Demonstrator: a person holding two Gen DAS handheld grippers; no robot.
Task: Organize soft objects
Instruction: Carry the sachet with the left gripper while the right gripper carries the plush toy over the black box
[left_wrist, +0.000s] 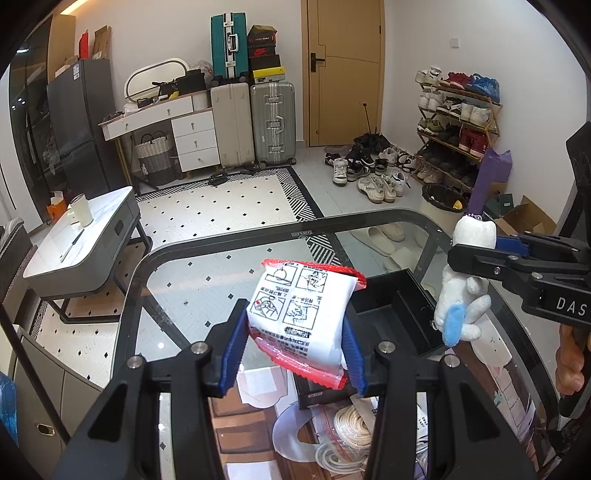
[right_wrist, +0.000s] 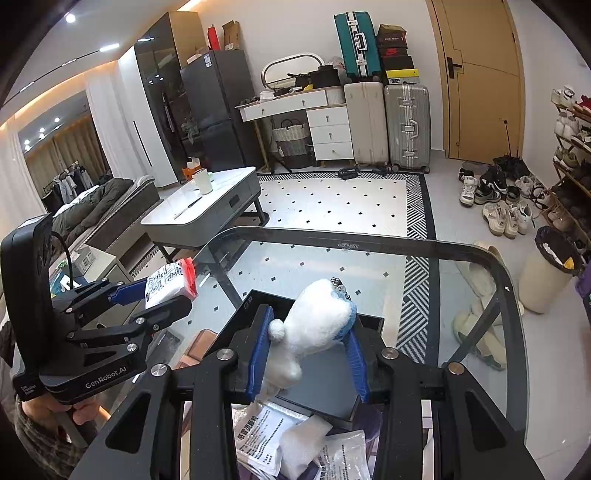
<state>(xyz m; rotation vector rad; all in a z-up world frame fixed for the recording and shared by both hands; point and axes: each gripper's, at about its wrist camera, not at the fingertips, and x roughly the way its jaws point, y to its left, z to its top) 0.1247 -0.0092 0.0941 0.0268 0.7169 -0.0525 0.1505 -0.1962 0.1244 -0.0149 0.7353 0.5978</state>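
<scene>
A packet (left_wrist: 299, 317) is clamped in the left gripper (left_wrist: 295, 350), a plush toy (right_wrist: 314, 328) in the right gripper (right_wrist: 308, 354). Both are carried above the black box (left_wrist: 399, 306) (presumably their destination). Lowering and release are called for next.

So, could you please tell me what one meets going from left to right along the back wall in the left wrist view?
Dark fridge → white drawer desk → beige suitcase → silver suitcase → yellow door → shoe rack.

"GenRobot.AI" stands in pale letters on the left gripper (right_wrist: 168, 295) body; "DAS" shows on the right gripper (left_wrist: 476, 254) housing; the print on the white-and-red packet (left_wrist: 301, 321) is unreadable
</scene>
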